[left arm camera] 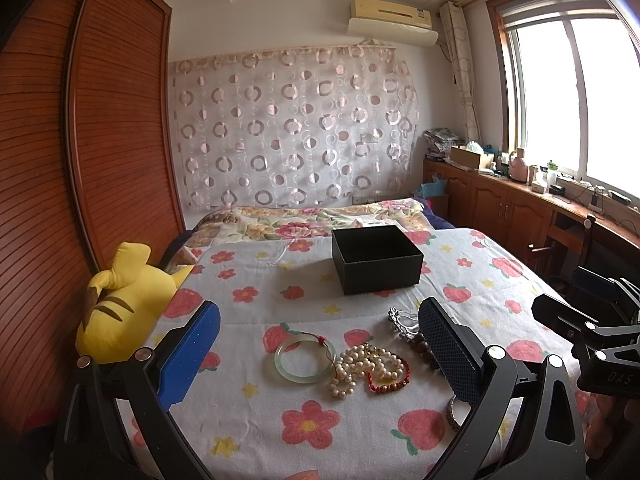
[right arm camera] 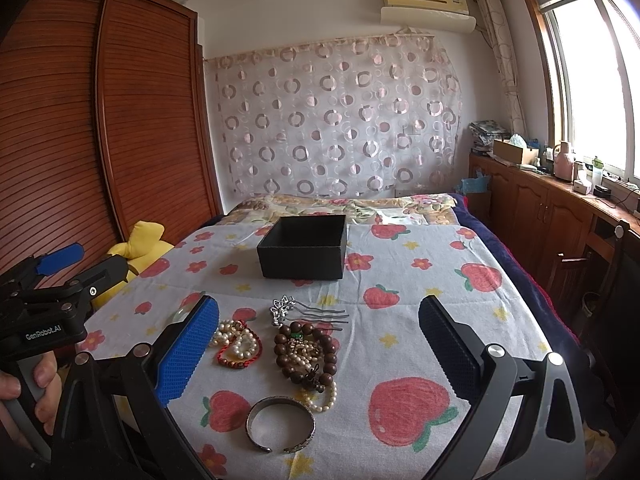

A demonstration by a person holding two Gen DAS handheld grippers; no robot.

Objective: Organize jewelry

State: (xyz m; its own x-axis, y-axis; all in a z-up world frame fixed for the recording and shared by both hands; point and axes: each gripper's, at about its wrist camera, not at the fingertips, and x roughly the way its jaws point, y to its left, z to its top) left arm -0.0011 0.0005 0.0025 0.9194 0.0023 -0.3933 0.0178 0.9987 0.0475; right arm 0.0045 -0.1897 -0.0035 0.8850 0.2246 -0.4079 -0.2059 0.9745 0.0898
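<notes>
An open, empty black box [left arm camera: 377, 259] [right arm camera: 304, 248] stands mid-bed on the flowered sheet. Nearer lies loose jewelry: a pale green jade bangle [left arm camera: 304, 358], a heap of pearl strands with a red cord bracelet [left arm camera: 370, 368] [right arm camera: 238, 344], a silver hair comb [right arm camera: 298, 311] [left arm camera: 402, 320], brown wooden beads [right arm camera: 306, 354] and a silver cuff [right arm camera: 280, 424]. My left gripper [left arm camera: 320, 354] hovers open over the bangle and pearls. My right gripper [right arm camera: 320, 354] hovers open over the wooden beads and cuff. Neither holds anything.
A yellow plush toy [left arm camera: 120, 304] lies at the bed's left edge beside a wooden wardrobe [left arm camera: 80, 140]. A folded floral quilt [left arm camera: 312, 216] lies behind the box. Wooden cabinets [right arm camera: 560, 216] with clutter run under the window at right. A hand [right arm camera: 36, 380] grips the left gripper's handle.
</notes>
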